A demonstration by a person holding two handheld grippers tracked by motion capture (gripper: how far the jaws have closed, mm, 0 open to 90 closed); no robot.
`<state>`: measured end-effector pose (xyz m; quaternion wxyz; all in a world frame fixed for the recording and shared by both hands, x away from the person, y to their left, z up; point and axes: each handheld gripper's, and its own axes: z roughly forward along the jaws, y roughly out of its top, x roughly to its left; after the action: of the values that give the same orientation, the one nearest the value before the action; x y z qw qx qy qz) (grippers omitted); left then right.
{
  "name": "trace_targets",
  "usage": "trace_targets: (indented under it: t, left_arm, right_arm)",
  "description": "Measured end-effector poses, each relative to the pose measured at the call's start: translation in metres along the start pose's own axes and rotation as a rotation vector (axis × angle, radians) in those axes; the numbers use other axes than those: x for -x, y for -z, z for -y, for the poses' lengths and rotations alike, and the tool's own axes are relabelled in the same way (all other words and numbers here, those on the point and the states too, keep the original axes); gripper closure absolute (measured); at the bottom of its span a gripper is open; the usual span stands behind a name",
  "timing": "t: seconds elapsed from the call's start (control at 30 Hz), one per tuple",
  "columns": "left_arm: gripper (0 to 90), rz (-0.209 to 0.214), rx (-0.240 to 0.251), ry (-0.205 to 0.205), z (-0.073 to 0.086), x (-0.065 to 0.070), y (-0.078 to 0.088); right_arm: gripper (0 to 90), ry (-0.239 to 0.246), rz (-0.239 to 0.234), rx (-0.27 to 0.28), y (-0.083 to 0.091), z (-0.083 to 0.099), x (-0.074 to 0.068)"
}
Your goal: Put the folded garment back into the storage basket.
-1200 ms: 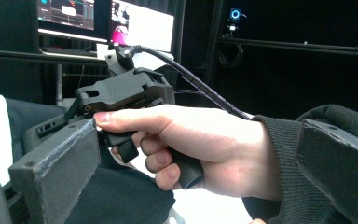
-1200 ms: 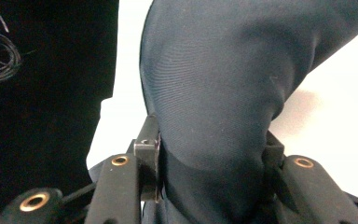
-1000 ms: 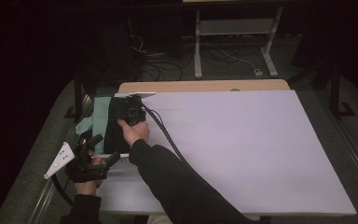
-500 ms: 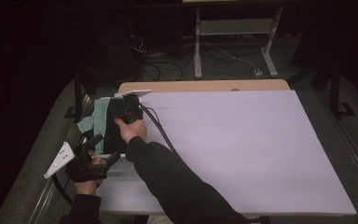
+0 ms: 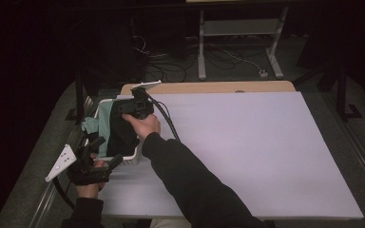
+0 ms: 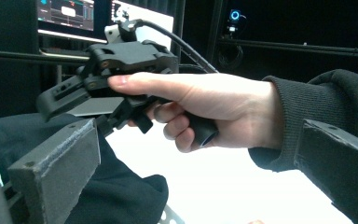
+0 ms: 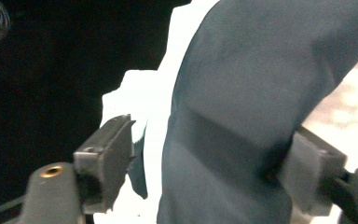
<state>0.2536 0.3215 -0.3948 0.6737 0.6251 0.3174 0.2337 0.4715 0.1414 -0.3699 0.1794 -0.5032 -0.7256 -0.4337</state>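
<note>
The right gripper (image 5: 132, 105) is hovering over the basket (image 5: 132, 159), its fingers just opening, released around dark cloth (image 7: 242, 116); the left gripper (image 5: 91, 153) is resting open beside it.

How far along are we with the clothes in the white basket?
Done: a teal cloth and a black garment lie in the white basket. In hand: the right gripper is above them; its jaws have just been opening, teal fabric between them, one pad clear of it. The left gripper waits at the basket's near edge. Left: pulling the right gripper away.
</note>
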Motion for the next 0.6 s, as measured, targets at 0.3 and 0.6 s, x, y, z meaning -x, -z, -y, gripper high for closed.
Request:
trace_targets:
  t: [0.3,0.6]
  left_arm:
    - [0.0,0.001,-0.004,-0.003,0.0,0.0,0.0]
    - [0.0,0.004,-0.007,-0.003,0.0,0.001,-0.001]
  right_arm:
    - [0.0,0.174,0.013,0.011,0.02,-0.001,-0.003]
    - [0.0,0.266,0.01,0.051,0.043,-0.001,-0.004]
